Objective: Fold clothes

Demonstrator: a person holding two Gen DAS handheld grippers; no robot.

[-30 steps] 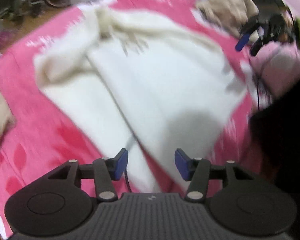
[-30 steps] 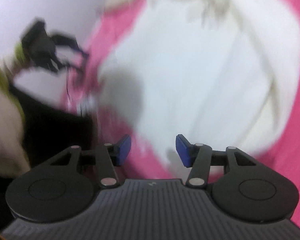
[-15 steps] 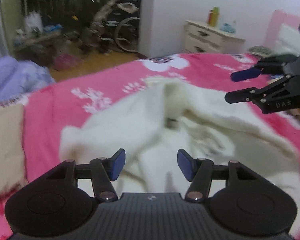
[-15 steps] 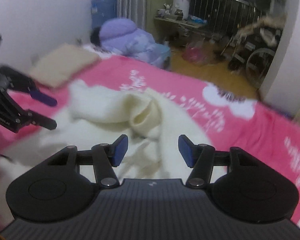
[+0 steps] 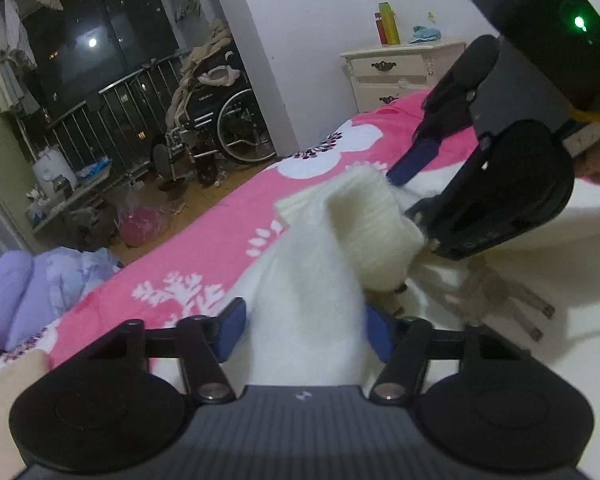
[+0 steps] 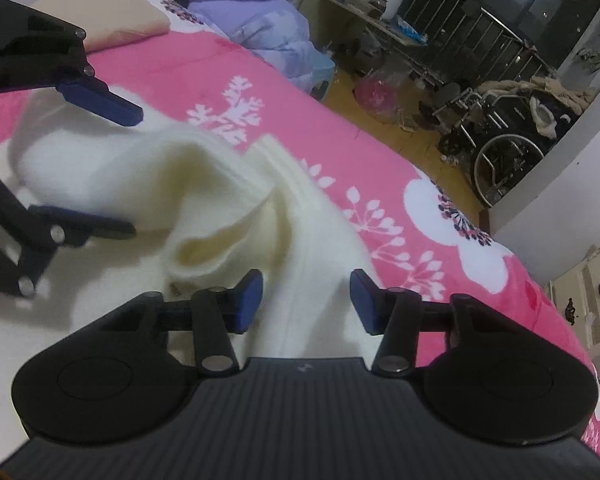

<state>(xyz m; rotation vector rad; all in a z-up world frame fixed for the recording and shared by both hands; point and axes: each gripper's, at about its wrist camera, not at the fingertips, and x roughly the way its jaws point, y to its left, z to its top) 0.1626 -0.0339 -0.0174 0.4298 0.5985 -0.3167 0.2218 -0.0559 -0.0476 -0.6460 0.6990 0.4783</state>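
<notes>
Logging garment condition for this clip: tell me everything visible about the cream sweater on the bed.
The cream sweater is a soft, fuzzy knit with a ribbed collar or cuff standing up in a loose fold. It lies crumpled, not flat, on the pink floral bedspread. Drawstring-like cords with dark tips trail across it. A raised fold sits between the pads of the left gripper, and another fold between those of the right gripper; both have just been closing, though whether the pads press is unclear.

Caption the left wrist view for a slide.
Left gripper and right gripper straddle folds of a cream sweater on a pink floral bedspread.
</notes>
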